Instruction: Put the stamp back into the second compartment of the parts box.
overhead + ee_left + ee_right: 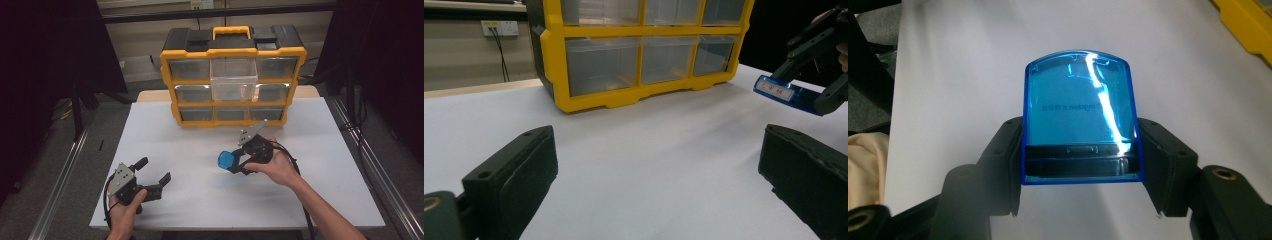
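Right gripper view: blue case (pixel 1080 117) clamped between both jaws.
Right gripper (pixel 239 162) held it above the table (pixel 320 200), before the organiser (pixel 233 75); left gripper (pixel 152 175) gaped empty.

— What sort of place is this?

— A lab or recording rig, I'd say, not a home. The white table (pixel 200 200) stands inside a frame of metal rails (pixel 65 170), with dark curtains (pixel 45 60) hung on either side of it.

— Anything on the table that backs that up?

— A yellow and black parts organiser (pixel 232 75) with clear drawers sits at the table's far edge, workshop kit. Behind it in the left gripper view there is a plain wall with a socket strip (pixel 500 28) and cables running down.

— And beyond the table?

— Grey floor and loose cables to its right; the rest is too dark to tell.
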### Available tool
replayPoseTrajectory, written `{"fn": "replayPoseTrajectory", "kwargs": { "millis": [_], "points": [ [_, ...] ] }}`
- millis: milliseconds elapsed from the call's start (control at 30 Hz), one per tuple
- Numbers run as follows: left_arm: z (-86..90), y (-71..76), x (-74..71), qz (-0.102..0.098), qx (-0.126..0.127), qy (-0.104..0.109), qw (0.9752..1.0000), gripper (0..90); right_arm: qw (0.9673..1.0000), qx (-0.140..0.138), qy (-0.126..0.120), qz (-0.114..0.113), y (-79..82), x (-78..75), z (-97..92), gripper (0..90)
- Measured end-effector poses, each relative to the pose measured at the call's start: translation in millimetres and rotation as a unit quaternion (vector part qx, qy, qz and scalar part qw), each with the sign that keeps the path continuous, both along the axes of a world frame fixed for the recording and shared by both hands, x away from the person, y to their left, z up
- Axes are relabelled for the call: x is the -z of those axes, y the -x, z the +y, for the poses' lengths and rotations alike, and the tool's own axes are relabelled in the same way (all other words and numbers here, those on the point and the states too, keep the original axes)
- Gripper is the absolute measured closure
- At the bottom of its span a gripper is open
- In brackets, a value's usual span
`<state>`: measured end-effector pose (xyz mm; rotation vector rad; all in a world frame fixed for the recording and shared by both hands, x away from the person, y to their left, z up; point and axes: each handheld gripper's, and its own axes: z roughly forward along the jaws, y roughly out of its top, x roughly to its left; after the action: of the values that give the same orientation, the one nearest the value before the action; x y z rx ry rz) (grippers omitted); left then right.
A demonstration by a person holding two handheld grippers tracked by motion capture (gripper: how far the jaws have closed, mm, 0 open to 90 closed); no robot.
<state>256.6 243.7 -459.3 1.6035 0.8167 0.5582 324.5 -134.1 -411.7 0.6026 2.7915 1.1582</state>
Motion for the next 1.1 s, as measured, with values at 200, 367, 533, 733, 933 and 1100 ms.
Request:
{"fn": "replayPoseTrajectory", "kwargs": {
  "millis": [200, 367, 533, 733, 933, 1100],
  "points": [
    [1.5, -0.3, 0.0, 0.001, 0.001, -0.012, 0.9999, 2.7, 0.9998, -0.003, -0.015, -0.013, 2.4, -11.5, -3.7, 41.7],
    [0.1, -2.0, 0.8, 0.003, 0.0, -0.01, 0.9999, 2.7, 0.9995, -0.002, -0.024, -0.021, 2.9, -20.2, -7.5, 41.7],
    [0.2, -1.9, 0.7, 0.003, -0.002, -0.01, 0.9999, 2.7, 0.9988, -0.002, -0.036, -0.032, 2.3, -30.1, -11.3, 41.7],
    [0.0, -2.3, 1.1, 0.005, 0.002, -0.012, 0.9999, 2.7, 0.9976, 0.0, -0.047, -0.05, 3.5, -45.7, -13.0, 41.7],
    [0.3, -2.2, 1.0, 0.004, -0.001, -0.01, 0.9999, 2.7, 0.996, 0.002, -0.059, -0.067, 4.4, -61.2, -17.5, 41.7],
    [1.2, -2.1, 0.7, 0.003, -0.002, -0.013, 0.9999, 2.7, 0.9949, 0.011, -0.062, -0.079, 2.9, -77.9, -26.6, 41.7]
  ]
}}
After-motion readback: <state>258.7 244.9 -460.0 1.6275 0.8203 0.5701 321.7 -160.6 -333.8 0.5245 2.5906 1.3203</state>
